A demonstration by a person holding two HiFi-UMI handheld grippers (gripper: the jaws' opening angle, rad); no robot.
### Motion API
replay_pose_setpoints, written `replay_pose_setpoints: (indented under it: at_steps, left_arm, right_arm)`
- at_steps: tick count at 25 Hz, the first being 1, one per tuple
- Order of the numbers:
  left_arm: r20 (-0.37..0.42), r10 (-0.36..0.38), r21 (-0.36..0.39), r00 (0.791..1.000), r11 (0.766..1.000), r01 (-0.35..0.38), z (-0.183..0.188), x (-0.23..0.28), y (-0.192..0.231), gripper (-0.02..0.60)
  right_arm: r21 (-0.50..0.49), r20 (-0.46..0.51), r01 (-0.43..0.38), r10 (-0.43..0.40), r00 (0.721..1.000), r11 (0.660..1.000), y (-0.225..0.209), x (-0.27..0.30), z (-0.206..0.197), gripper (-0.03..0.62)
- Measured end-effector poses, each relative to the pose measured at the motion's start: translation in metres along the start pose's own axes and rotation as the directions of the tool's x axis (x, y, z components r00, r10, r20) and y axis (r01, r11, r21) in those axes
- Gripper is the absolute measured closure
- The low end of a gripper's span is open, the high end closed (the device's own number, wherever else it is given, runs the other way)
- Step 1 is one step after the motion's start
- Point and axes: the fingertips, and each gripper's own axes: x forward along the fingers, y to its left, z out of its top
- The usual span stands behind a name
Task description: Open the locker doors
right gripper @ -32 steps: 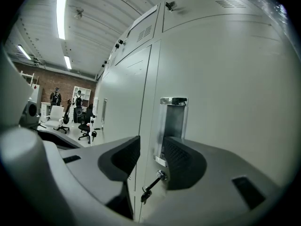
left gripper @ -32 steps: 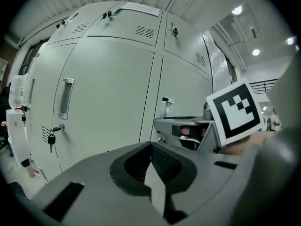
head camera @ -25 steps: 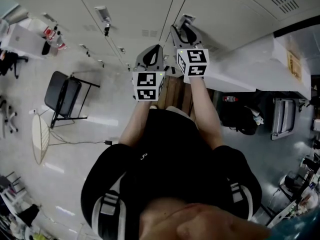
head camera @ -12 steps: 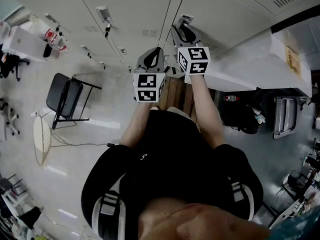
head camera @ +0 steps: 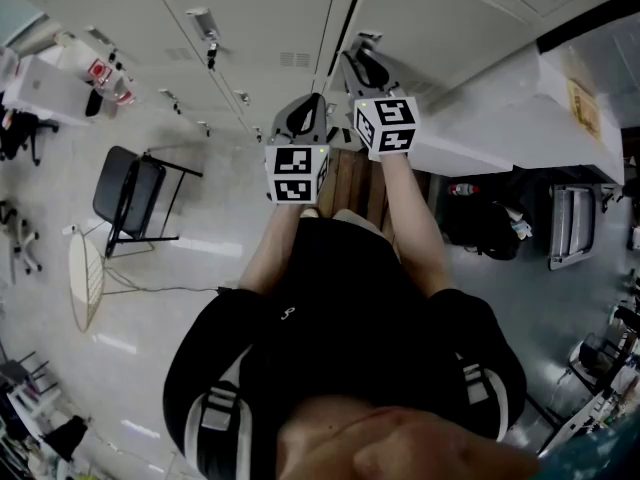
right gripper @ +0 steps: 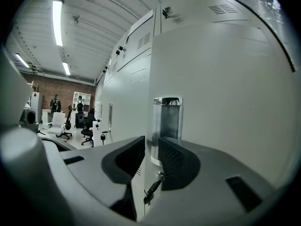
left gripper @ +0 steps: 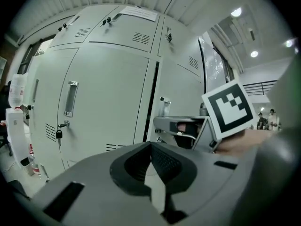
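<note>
1. Locker door (right gripper: 225, 102) stands upright straight ahead of the right gripper (right gripper: 151, 142). It seems barely ajar, with a dark gap (left gripper: 149, 102) beside its free edge.
2. Its recessed handle (right gripper: 168, 126) sits just inside that edge, with a key (right gripper: 153, 189) hanging below.
3. The right gripper straddles the edge at handle height. Its jaws have just been closing and stand narrowly apart with the edge between them; the pads are not seen pressing yet.
4. The left gripper (left gripper: 150, 145) is pressed together and empty, just beside the right one, facing the closed left door (left gripper: 108, 98).
5. The step in hand looks like securing a hold on the first door. The next move probably calls for finishing the pinch, then drawing back along the door's swing, since a straight pull may slip off.
</note>
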Motion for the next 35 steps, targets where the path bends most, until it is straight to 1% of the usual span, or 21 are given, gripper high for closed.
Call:
replay_pose_setpoints:
  at_steps: [8,18,24,31,35]
  left_arm:
    - [-0.004,-0.004,0.002,1.000,1.000,0.004,-0.005,-0.005,-0.004,0.571]
    - [-0.019,-0.040,0.019,0.999,0.999,0.040,-0.010,-0.002,-0.020,0.571]
    - [-0.021,-0.054,0.058,0.998,0.997,0.055,-0.011,0.000,-0.035,0.571]
    - [-0.038,-0.076,0.056,0.996,0.995,0.078,-0.017,-0.004,-0.060,0.571]
    - [-0.056,-0.087,0.057,0.995,0.994,0.090,-0.024,-0.010,-0.076,0.571]
  right_arm:
    - [0.000,0.012,-0.017,0.017,1.000,1.000,0.010,-0.019,-0.002,0.493]
    - [-0.004,0.021,-0.056,0.056,0.998,0.998,0.022,-0.052,-0.007,0.493]
    - [0.011,0.026,-0.067,0.066,0.997,0.998,0.029,-0.078,-0.009,0.491]
    - [0.037,0.034,-0.087,0.086,0.996,0.996,0.030,-0.113,-0.014,0.488]
    - [0.059,0.046,-0.079,0.077,0.996,0.995,0.029,-0.136,-0.017,0.488]
